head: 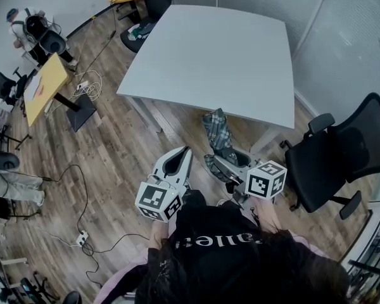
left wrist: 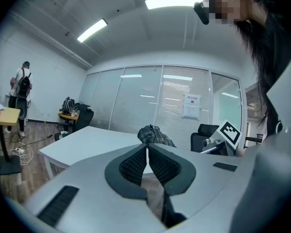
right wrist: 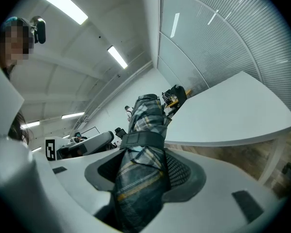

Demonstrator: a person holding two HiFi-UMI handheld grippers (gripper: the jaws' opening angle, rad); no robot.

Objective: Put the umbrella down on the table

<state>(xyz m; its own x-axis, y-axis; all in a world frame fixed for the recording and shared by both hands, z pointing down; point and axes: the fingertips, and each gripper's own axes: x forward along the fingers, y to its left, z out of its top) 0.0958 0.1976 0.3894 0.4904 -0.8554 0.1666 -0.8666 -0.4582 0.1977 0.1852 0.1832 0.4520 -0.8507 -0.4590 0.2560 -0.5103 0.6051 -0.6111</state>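
Observation:
A folded plaid umbrella (head: 216, 137) in grey, blue and yellow sticks forward out of my right gripper (head: 230, 165), which is shut on the umbrella (right wrist: 141, 154) with both pads pressed against its wrapped body. Its tip points toward the near edge of the large white table (head: 221, 56) and hangs over the wooden floor, short of the tabletop. My left gripper (head: 176, 163) is to the left of the umbrella, level with it, shut with nothing between its pads. In the left gripper view the umbrella (left wrist: 155, 135) shows just beyond the shut left gripper (left wrist: 147, 149), in front of the table (left wrist: 87, 140).
A black office chair (head: 342, 157) stands to the right of the table's near corner. A yellow desk (head: 45, 84) and a person (head: 22, 30) are far left, with cables (head: 82, 220) and a power strip on the wooden floor. Glass partition walls run behind the table.

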